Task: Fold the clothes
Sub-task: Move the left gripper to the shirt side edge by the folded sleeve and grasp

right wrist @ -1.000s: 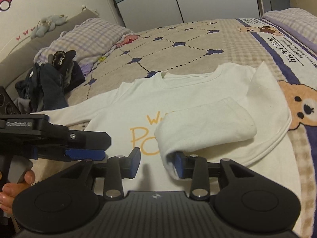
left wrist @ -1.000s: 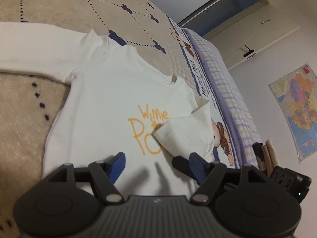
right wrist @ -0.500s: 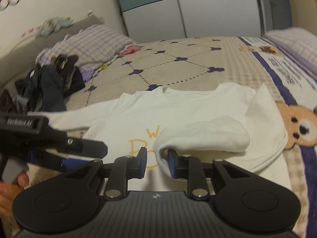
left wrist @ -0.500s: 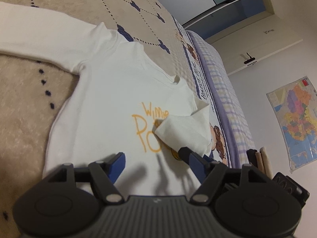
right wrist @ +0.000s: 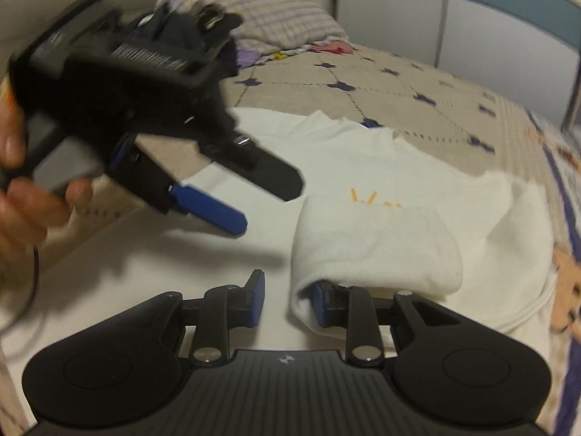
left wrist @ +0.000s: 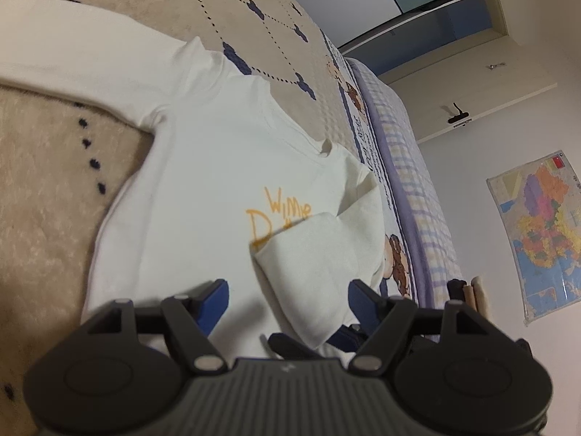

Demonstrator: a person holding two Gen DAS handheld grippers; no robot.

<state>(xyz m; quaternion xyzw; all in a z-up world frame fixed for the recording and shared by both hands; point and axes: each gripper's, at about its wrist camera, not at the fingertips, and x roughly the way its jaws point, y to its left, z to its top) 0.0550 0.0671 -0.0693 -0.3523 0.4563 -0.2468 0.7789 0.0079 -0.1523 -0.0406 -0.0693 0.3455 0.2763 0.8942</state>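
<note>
Shirt sleeve (right wrist: 374,247) drapes right tongs (right wrist: 287,290) (just opening, unclamped); left tongs (left wrist: 287,287) wide, empty.

The white shirt (left wrist: 203,196) is looking like soft, matt cloth. The blanket (left wrist: 47,196) is looking fuzzy and rough. The map (left wrist: 537,232) on the wall is shining like glossy paper.

You work on a bed (left wrist: 283,11) with a beige quilt (right wrist: 381,83) stitched in navy dotted diamonds. A checked pillow (right wrist: 276,18) lies at its head. A map (left wrist: 541,232) hangs on the white wall (left wrist: 483,196), beside a cupboard (left wrist: 468,76).
</note>
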